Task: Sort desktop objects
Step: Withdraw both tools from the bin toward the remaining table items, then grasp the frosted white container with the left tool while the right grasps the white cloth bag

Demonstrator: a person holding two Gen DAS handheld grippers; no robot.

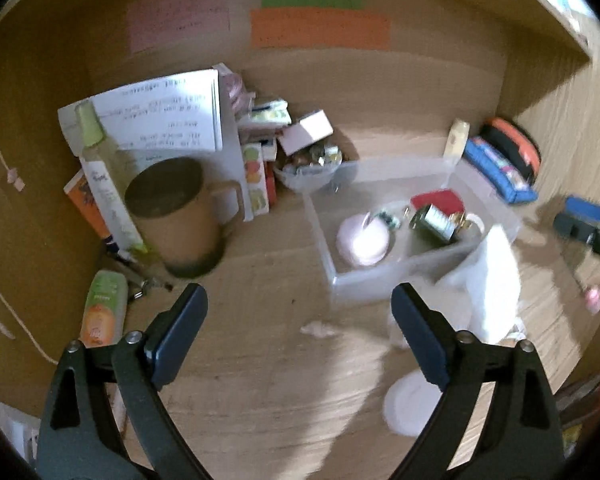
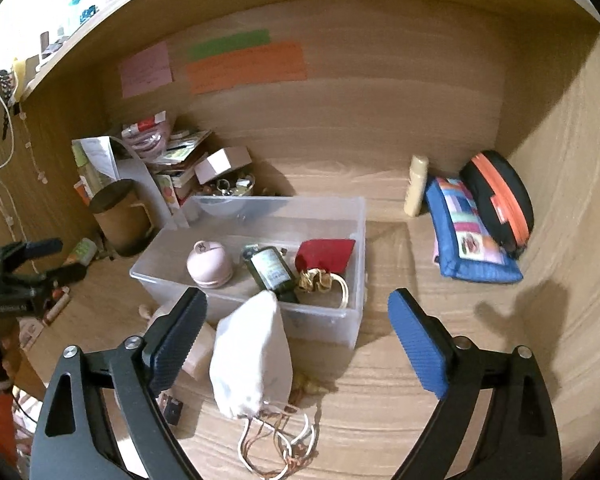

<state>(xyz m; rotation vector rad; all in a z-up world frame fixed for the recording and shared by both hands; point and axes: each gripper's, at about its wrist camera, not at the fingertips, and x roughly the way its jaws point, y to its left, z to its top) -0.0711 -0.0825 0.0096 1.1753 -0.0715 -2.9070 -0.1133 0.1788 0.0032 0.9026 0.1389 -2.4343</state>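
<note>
A clear plastic bin (image 2: 352,216) (image 1: 384,284) sits mid-desk. It holds a pink round case (image 2: 209,264) (image 1: 364,240), a dark green bottle (image 2: 270,270) (image 1: 434,220) and a red pouch (image 2: 326,254) (image 1: 436,200). A white drawstring bag (image 2: 252,356) (image 1: 488,280) leans on the bin's near wall, its cords trailing toward me. My right gripper (image 2: 296,340) is open, the bag between its fingers but untouched; it also shows in the left wrist view (image 1: 592,232). My left gripper (image 1: 300,336) is open and empty over bare desk; it also shows in the right wrist view (image 2: 32,264).
A brown mug (image 1: 180,216), bottles, papers and small boxes crowd the back left corner. A blue patchwork pouch (image 2: 468,236) and a black-orange case (image 2: 500,196) lie at the right wall beside a cream bottle (image 2: 417,186). A white lid (image 1: 408,404) lies near my left gripper.
</note>
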